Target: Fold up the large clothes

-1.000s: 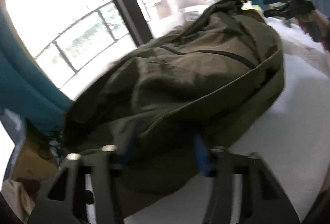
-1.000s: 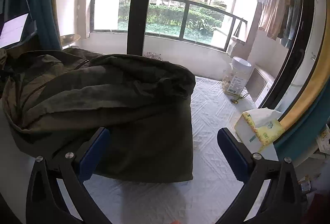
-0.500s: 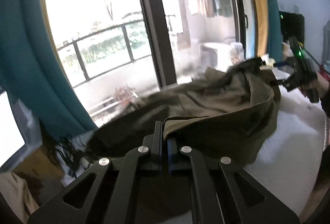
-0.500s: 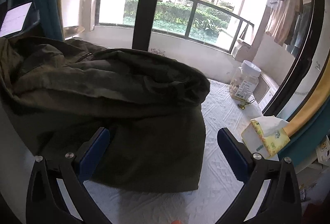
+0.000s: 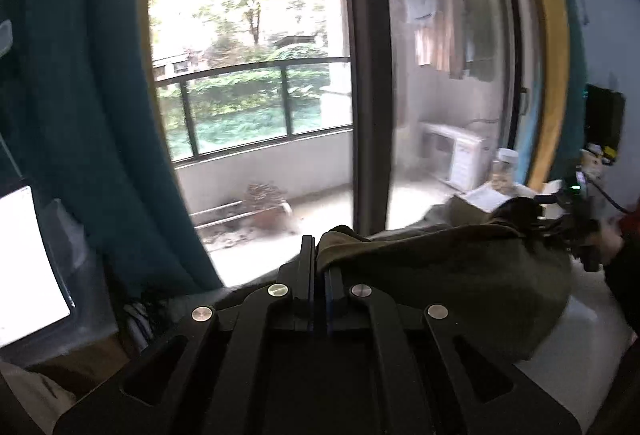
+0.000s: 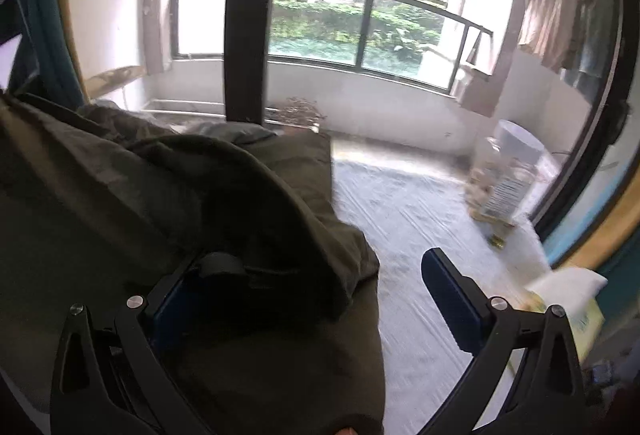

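A large olive-green jacket [image 6: 168, 195] lies bunched on a white quilted surface [image 6: 416, 219]. My left gripper [image 5: 319, 255] is shut on an edge of the jacket [image 5: 440, 267] and holds it lifted, the cloth hanging off to the right. My right gripper [image 6: 316, 295] is open, with a fold of the jacket lying between its jaws and over the left finger [image 6: 176, 299]. The right finger [image 6: 452, 295] is bare above the white surface. The right gripper also shows in the left wrist view [image 5: 568, 223], at the jacket's far end.
A clear plastic jar [image 6: 504, 175] stands at the back right of the surface, and a tissue box [image 6: 568, 299] lies near the right edge. A glass balcony door with a dark frame [image 6: 246, 19] is behind. A teal curtain [image 5: 92, 115] and a lit screen [image 5: 28, 263] are at left.
My left gripper closed on the jacket's edge and lifted it, tilting upward toward the window. My right gripper moved in onto the jacket's right end, so cloth now lies between its jaws.
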A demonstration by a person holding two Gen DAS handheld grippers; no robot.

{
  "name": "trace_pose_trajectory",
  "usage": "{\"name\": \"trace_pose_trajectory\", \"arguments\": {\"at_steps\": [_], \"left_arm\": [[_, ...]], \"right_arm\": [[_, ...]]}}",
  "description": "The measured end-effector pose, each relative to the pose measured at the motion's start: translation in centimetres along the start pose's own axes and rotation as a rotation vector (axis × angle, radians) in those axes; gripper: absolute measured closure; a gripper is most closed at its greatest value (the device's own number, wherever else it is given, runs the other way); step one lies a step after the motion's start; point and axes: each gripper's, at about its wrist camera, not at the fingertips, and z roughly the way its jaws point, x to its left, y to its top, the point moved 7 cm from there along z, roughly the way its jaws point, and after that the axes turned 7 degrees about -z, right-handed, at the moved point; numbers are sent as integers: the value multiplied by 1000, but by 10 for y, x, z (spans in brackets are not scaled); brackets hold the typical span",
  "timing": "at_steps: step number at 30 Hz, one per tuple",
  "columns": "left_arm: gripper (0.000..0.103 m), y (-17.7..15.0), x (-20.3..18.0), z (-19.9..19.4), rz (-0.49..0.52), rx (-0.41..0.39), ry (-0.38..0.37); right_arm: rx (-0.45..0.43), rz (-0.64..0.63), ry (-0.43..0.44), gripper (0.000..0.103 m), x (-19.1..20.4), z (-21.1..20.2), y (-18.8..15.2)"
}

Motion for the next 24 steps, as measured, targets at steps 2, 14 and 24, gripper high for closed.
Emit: {"name": "trace_pose_trajectory", "arguments": {"at_steps": [2,14,24], "left_arm": [[99,8,8,9,-2,6,13],[98,21,11,58,-63,99,-77],[56,-38,73,8,-245,127,-84]], "right_arm": [[-47,-11,54,1,8,-13,6],[18,-277,44,1,65,-7,-21],[-111,1,-83,93,3,-40,4]]}}
